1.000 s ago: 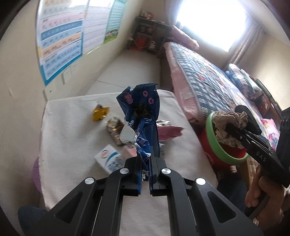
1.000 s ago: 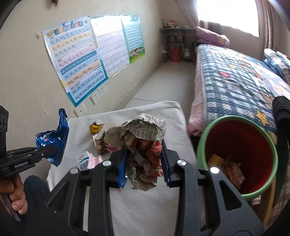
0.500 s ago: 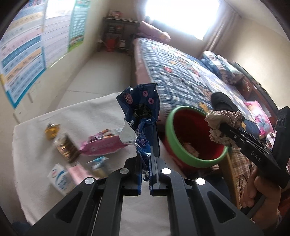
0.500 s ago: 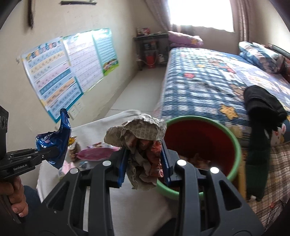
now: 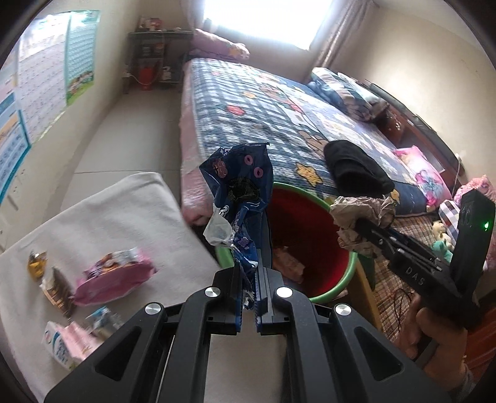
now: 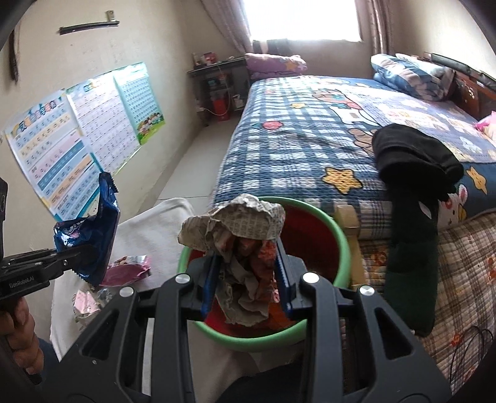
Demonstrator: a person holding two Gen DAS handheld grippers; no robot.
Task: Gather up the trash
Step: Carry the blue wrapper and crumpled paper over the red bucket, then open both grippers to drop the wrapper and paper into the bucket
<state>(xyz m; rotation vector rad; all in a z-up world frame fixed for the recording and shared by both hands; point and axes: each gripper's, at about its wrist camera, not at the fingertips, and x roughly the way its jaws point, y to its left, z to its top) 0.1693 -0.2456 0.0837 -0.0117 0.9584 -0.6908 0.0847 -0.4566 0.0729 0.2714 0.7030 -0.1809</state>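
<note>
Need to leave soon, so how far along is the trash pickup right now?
Done: some scraps lie in the red bin. In hand: the left gripper pinches a blue wrapper, the right gripper holds crumpled paper above the bin. Left: the pink packet, gold wrapper and small packs on the table.

Sunlit window, quilted bed, wall charts

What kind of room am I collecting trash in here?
A bedroom in a home, most likely: a bed with a checked quilt and pillows fills the right side, study charts hang on the wall, and a red bin stands beside a cloth-covered table.
</note>
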